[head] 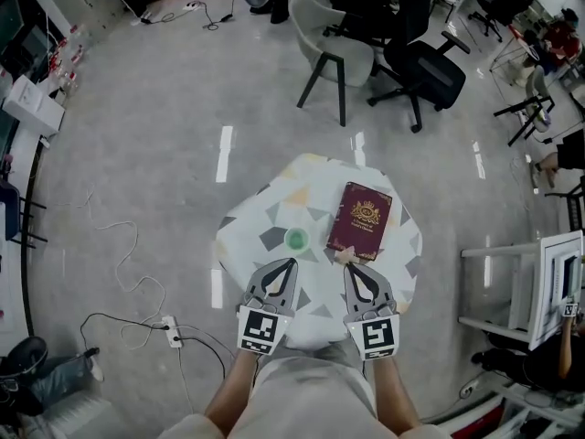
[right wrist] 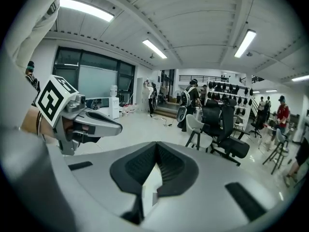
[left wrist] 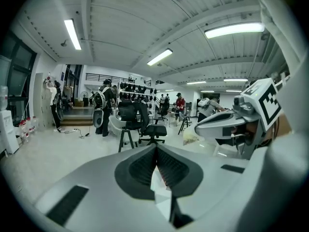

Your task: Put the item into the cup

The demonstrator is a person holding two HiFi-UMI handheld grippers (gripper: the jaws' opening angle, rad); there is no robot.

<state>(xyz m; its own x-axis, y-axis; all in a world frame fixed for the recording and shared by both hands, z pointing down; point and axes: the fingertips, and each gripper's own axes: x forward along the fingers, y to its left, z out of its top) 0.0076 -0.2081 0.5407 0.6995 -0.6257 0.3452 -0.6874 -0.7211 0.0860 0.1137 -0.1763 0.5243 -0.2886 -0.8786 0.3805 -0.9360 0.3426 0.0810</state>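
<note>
A small green cup (head: 295, 239) stands near the middle of the round table (head: 274, 204) with a patterned cloth. A maroon book (head: 360, 219) with gold print lies to the cup's right. A small tan thing (head: 344, 256) shows at the book's near corner; I cannot tell what it is. My left gripper (head: 292, 262) is shut and empty, its tips just short of the cup. My right gripper (head: 348, 267) is shut too, its tips by the tan thing. Both gripper views look level across the room over closed jaws (left wrist: 155, 147) (right wrist: 155, 144); the table is hidden in them.
A grey chair (head: 334, 58) and a black office chair (head: 425, 71) stand beyond the table. A white shelf unit (head: 526, 286) is at the right. Cables and a power strip (head: 172, 334) lie on the floor at the left. People stand far across the room (right wrist: 190, 103).
</note>
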